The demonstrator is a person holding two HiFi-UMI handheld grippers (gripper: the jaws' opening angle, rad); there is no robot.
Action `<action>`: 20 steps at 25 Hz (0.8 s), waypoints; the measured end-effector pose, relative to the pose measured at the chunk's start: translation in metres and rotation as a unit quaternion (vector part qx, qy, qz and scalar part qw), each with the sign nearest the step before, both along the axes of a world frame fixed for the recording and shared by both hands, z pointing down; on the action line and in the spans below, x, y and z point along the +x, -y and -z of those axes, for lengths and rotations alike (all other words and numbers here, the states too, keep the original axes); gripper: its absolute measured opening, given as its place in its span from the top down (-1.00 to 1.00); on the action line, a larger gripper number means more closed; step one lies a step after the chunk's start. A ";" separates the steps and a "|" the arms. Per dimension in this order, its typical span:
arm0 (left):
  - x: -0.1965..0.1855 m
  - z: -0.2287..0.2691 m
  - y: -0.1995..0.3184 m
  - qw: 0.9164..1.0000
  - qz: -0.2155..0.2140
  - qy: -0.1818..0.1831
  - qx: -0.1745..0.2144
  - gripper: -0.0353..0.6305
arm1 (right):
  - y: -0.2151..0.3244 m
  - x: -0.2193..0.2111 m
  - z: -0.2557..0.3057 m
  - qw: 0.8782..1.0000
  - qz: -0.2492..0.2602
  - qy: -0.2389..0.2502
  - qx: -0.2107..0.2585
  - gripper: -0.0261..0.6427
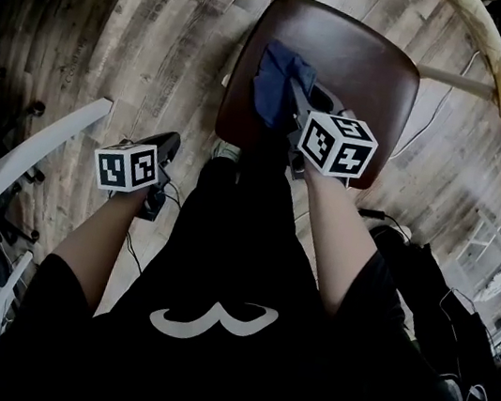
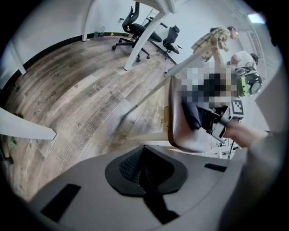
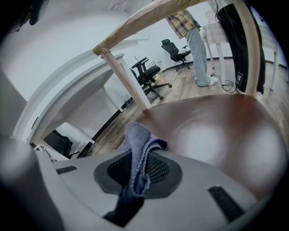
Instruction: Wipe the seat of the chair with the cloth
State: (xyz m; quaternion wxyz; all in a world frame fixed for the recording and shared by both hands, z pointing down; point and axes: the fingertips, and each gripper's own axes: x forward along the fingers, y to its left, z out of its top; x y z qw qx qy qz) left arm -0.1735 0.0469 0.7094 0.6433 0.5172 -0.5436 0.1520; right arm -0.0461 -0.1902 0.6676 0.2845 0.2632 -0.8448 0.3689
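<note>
A dark brown glossy chair seat lies ahead of me in the head view, with a pale wooden backrest beyond it. A blue cloth rests on the seat's left part, pinched in my right gripper, which is shut on it. In the right gripper view the cloth hangs folded between the jaws above the seat. My left gripper hangs off to the left over the floor, away from the chair, shut with nothing in it. From the left gripper view the seat shows edge-on.
Wood-plank floor surrounds the chair. White desk legs stand at the left. Cables and dark bags lie at the right. Office chairs and a standing person are farther off.
</note>
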 end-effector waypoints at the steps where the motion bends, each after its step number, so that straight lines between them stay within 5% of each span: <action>1: 0.001 0.000 0.001 1.000 -0.005 0.000 0.001 0.86 | 0.002 0.008 0.000 1.000 -0.005 -0.004 0.004 0.77; 20: 0.045 0.000 0.032 0.996 -0.085 0.000 -0.001 0.86 | 0.043 0.171 -0.004 0.989 -0.121 -0.074 0.050 0.77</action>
